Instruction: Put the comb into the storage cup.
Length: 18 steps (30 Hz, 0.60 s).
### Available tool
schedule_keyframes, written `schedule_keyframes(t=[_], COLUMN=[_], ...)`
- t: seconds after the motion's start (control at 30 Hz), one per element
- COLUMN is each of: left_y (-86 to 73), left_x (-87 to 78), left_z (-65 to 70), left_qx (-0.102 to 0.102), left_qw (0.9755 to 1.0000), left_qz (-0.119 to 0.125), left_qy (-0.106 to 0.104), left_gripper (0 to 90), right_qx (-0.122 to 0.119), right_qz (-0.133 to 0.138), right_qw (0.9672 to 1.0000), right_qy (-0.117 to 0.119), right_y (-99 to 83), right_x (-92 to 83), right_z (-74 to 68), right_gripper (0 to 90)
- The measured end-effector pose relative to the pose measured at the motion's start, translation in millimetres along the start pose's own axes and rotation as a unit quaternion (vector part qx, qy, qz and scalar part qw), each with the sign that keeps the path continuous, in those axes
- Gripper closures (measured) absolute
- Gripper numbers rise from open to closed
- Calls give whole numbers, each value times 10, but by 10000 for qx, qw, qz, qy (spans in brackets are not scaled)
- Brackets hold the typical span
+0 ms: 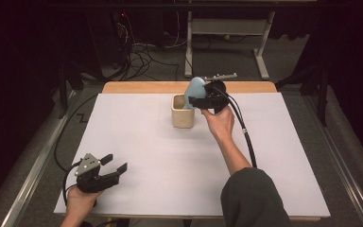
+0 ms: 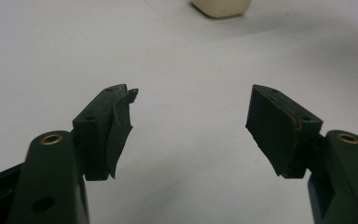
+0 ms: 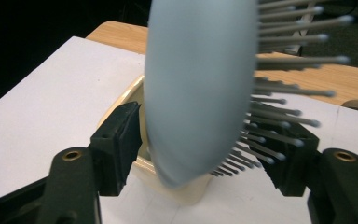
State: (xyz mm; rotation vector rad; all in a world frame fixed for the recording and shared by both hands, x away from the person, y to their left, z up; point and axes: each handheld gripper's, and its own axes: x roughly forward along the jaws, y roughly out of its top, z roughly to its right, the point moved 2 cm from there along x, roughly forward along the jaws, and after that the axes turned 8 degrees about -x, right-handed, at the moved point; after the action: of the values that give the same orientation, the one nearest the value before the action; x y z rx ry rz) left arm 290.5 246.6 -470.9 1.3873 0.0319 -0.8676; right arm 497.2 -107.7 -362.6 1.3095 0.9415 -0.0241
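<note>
Hairbrush, pale blue, head up, handle end dipping into cream cup near table's far edge. Right gripper at brush head, jaws either side, one on smooth back, other among bristles; whether truly pinching or just loosened, cannot tell. Left gripper idle at near left corner, jaws spread, empty. Risks: top-heavy brush tipping light cup on release; bristles snagging pad during withdrawal.

a white-topped table carries a cream cup.
</note>
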Motion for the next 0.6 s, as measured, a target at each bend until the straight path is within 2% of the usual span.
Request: schedule_keyframes(t=[0.17, 0.6], left_y=[-2, -2], left_x=[2, 0], left_z=[-2, -13], left_qx=[-11, -39], left_qw=[10000, 10000], left_qz=[-12, -18], left_qy=[10, 27], left_gripper=[311, 311], right_qx=[-99, -251], right_qz=[62, 274], right_qw=[9999, 9993], right_qy=[-109, -58], right_y=[-40, -101], right_x=[-48, -198], right_z=[22, 40], right_gripper=[294, 271])
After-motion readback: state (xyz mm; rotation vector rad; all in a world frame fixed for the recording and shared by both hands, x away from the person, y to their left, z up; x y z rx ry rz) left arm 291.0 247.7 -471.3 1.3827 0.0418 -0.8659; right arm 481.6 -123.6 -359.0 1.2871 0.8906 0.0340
